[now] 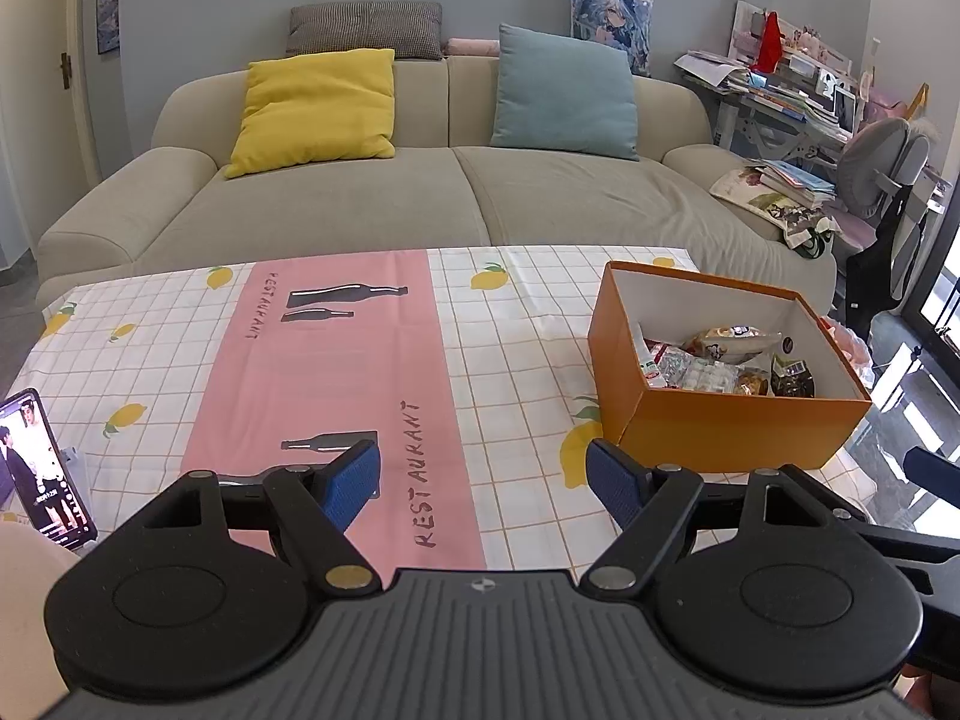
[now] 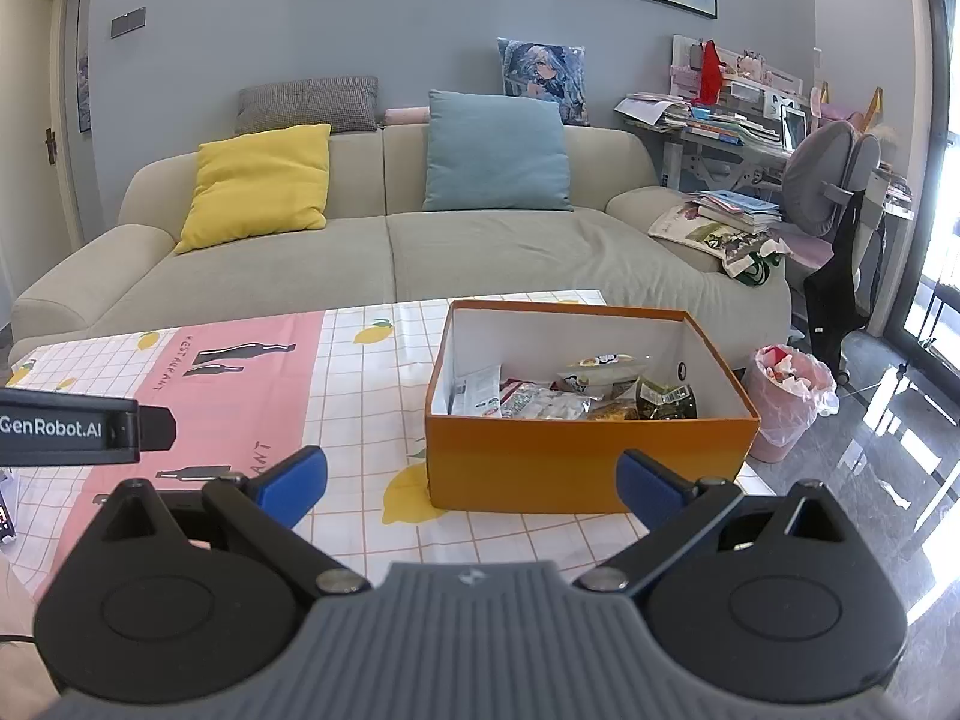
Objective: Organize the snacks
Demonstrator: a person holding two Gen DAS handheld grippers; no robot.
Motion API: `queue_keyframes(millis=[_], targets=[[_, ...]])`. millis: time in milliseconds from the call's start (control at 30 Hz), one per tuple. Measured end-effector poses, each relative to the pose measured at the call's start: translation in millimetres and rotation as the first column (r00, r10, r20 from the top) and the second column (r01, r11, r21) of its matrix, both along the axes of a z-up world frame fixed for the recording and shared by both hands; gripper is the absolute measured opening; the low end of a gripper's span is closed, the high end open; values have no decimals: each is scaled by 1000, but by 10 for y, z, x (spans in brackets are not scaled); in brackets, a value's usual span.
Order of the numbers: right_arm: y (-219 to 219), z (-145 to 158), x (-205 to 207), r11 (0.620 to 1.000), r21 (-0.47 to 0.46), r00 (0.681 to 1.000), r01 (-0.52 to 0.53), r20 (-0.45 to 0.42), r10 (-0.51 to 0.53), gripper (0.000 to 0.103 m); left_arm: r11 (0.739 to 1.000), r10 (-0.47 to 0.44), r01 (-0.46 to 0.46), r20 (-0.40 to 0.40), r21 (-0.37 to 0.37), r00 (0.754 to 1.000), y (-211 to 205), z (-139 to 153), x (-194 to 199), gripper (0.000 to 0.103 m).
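On the left edge: one phone [image 1: 45, 471] stands propped at the surface's near corner, its screen lit.
Surface: one tablecloth [image 1: 372, 372] covers it, white grid with lemon prints and one pink band printed with dark bottles and the word RESTAURANT.
Left gripper [image 1: 483, 483]: jaws spread wide and empty, two blue pads hovering over the pink band and the grid; its black body marked GenRobot.AI shows at the left of the right wrist view.
Orange box [image 2: 591, 462]: one, lidless, white inside, sitting on the right part of the surface near its far right corner.
Snacks [image 2: 576, 396]: several packets lie together in the box bottom; I count about five, among them a white pouch, a clear pack of white pieces, a pale bag and a dark bag. The exact number is hard to tell.
Right gripper [image 2: 474, 483]: jaws spread wide and empty, just in front of the box's near wall.
Sofa [image 2: 384, 246]: one beige, behind the surface, with one yellow cushion [image 2: 258, 186] and one blue cushion [image 2: 498, 150].
Far right: one pink-lined bin [image 2: 789, 402] on the floor beside the surface.
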State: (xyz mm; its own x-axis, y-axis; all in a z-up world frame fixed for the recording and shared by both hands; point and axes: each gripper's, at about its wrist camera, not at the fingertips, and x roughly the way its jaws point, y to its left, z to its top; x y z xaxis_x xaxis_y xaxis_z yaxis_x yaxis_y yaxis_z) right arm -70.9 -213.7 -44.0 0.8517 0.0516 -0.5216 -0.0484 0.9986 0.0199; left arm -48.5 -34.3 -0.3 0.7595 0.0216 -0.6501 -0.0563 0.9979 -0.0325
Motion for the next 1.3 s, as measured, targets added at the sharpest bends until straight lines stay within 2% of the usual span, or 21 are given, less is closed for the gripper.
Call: queue_keyframes(millis=[1300], targets=[[-25,-52,4,1000,7,999,-20,-24,21,100,1000,6,-6,-5,-3,1000,-10,2,-21,91]])
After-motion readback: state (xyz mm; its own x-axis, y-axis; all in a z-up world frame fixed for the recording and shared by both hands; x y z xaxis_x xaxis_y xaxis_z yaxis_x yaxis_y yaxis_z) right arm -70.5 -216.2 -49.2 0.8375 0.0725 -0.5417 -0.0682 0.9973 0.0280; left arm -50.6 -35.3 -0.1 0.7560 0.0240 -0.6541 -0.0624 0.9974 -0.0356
